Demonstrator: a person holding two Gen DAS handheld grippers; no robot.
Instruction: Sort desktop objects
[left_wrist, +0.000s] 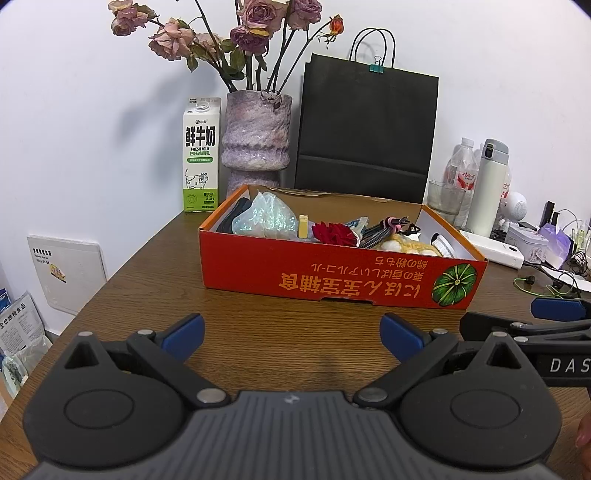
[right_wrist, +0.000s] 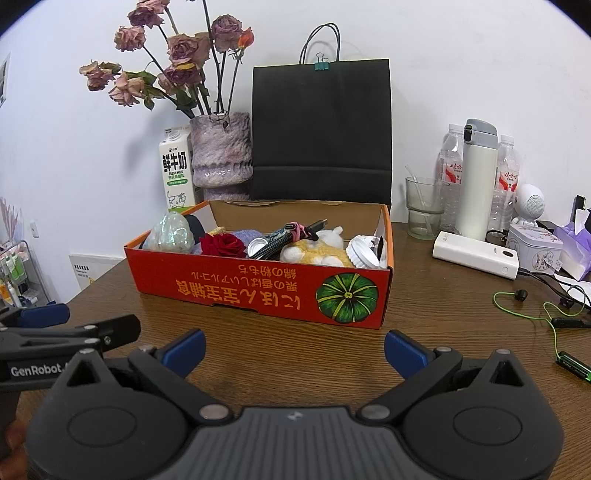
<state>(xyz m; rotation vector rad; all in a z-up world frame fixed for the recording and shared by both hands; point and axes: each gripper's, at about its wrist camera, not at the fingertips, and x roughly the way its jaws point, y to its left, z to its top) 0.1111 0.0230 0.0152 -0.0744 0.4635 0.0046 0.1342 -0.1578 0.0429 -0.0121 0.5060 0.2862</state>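
A red cardboard box stands on the wooden table, ahead of both grippers. It holds an iridescent bag, a red fabric rose, a braided cable, a yellow-white plush toy and a white lid. My left gripper is open and empty above the table, short of the box. My right gripper is open and empty beside it. Each gripper's fingers show at the edge of the other's view.
Behind the box stand a milk carton, a vase of dried roses and a black paper bag. To the right are a glass, a white flask, bottles, a power bank and green earphones.
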